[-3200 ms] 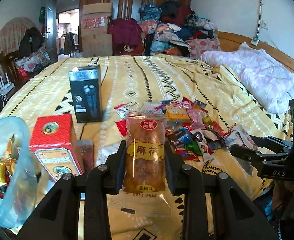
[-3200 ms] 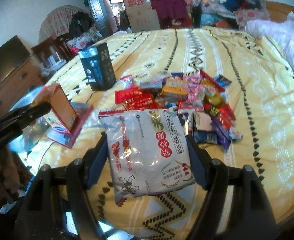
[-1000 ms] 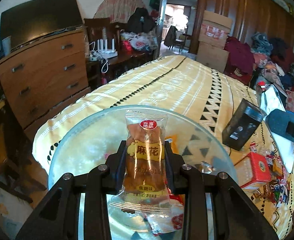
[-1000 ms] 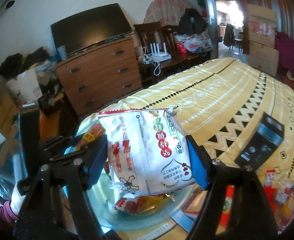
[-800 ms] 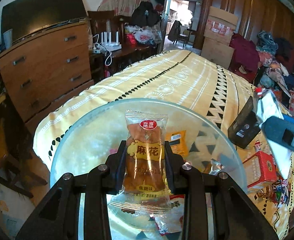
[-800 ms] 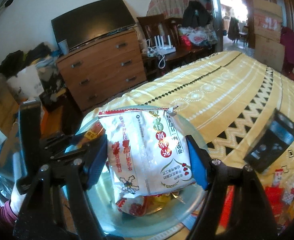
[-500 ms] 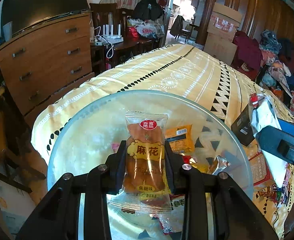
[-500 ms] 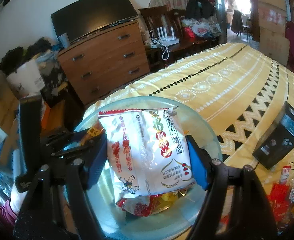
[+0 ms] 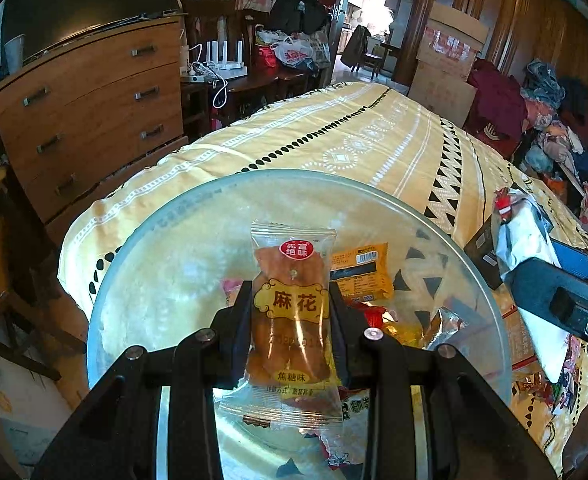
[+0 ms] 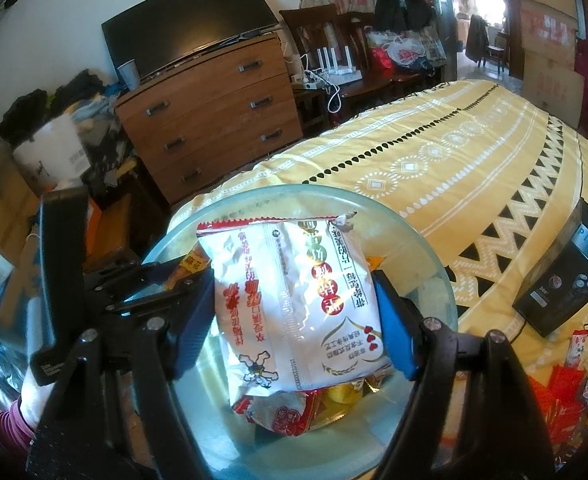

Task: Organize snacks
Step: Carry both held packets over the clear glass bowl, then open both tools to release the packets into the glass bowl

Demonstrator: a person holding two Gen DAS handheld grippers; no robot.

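Two packets are now held over the clear glass bowl (image 9: pixel 142 240), which stands at the corner of the bed (image 9: pixel 374 140) nearest the wooden dresser (image 9: pixel 94 92). The left gripper (image 9: pixel 290 312) is pinched on a mahua twist packet (image 9: pixel 292 312), and the right gripper (image 10: pixel 294 300) is clamped on a white snack bag (image 10: pixel 294 300); both packets are gripped by their sides and hang above the bowl's opening.

Compared with the view a few seconds back, both tongs have been carried away from the loose snack pile (image 10: pixel 574 380) in the middle of the bed and swung toward the bowl. Over the last second the bowl has come to fill more of each view, so the grippers are judged to be descending toward it. Neither packet has been let go.

The bowl already holds several snacks, among them an orange packet (image 9: pixel 360 274) and a red-printed pouch (image 10: pixel 282 416). The transport step is judged nearly complete; release into the bowl is what remains. The black box (image 10: pixel 566 284) stands on the bed beside the bowl.
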